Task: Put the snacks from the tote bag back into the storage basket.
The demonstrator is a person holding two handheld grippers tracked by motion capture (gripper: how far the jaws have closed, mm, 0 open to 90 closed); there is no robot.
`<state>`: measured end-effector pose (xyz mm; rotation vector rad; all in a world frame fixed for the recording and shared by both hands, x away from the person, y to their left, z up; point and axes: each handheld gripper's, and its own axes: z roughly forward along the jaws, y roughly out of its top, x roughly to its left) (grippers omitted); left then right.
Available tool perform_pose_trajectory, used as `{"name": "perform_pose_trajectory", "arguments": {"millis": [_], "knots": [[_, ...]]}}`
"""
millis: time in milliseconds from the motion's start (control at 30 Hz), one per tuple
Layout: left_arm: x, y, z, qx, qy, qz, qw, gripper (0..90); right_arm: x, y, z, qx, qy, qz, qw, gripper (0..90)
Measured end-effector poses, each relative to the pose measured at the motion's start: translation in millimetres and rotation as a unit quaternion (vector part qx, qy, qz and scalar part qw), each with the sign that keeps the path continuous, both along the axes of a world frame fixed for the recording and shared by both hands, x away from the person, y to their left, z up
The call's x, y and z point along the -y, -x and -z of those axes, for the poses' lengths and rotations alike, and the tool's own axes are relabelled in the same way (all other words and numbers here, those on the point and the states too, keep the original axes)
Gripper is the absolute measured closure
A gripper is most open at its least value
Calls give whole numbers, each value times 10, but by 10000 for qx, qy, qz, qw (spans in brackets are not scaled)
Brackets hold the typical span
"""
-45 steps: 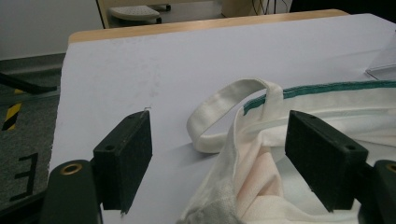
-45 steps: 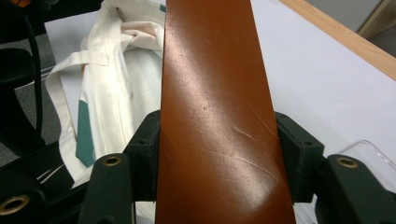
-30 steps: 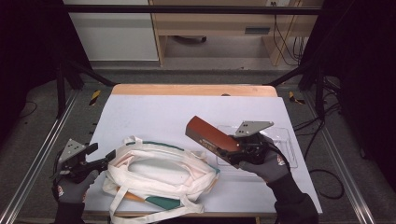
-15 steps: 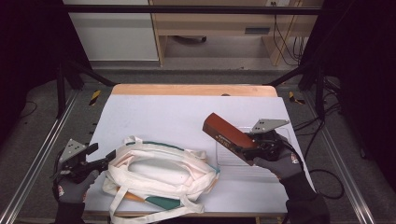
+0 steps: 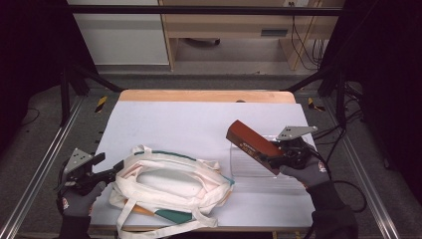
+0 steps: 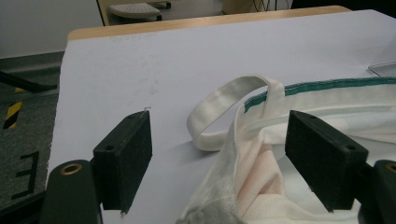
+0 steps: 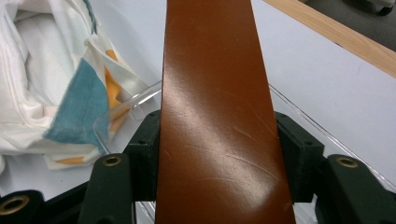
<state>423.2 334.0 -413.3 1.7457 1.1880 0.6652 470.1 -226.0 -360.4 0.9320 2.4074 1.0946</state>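
My right tool (image 5: pixel 276 158) has its jaws closed on one brown box (image 5: pixel 253 146), long and glossy, pinched across its width near my end so that the rest of it juts out ahead of the tool and tilts upward, off the counter (image 5: pixel 199 119). In the right gripper view the box (image 7: pixel 215 116) runs straight up the middle between the two black pads, which press on its two long edges. Directly beneath the tool and the box lies one clear plastic tray (image 5: pixel 249 172), flat on the counter; its rounded rim (image 7: pixel 122 108) shows just ahead of the pads. Off to the left of this tool, just beside the tray, is one white cloth tote bag (image 5: pixel 169 181) with green trim and orange and teal patches, lying slumped with its mouth open and its straps spread around it. My left tool (image 5: pixel 110 168) sits at the bag's far end, jaws wide and gripping nothing. In the left gripper view the bag's rim (image 6: pixel 261 140) bunches up between the two pads, nearer the right one, with one strap loop (image 6: pixel 224 112) just ahead of them; I cannot tell whether cloth touches the right pad. Nothing lies between the two tools but the bag.
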Motion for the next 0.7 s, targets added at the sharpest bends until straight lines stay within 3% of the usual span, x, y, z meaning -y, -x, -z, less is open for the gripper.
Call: {"name": "perform_pose_trajectory", "arguments": {"millis": [367,700], "knots": [[-2,0,2,-2,-3,1,10000,227,101,-70,57,-1,147,40,9999,433],[2,-3,8,-12,-8,-3,10000,227,208,-71,114,36,132,22,9999,433]]}}
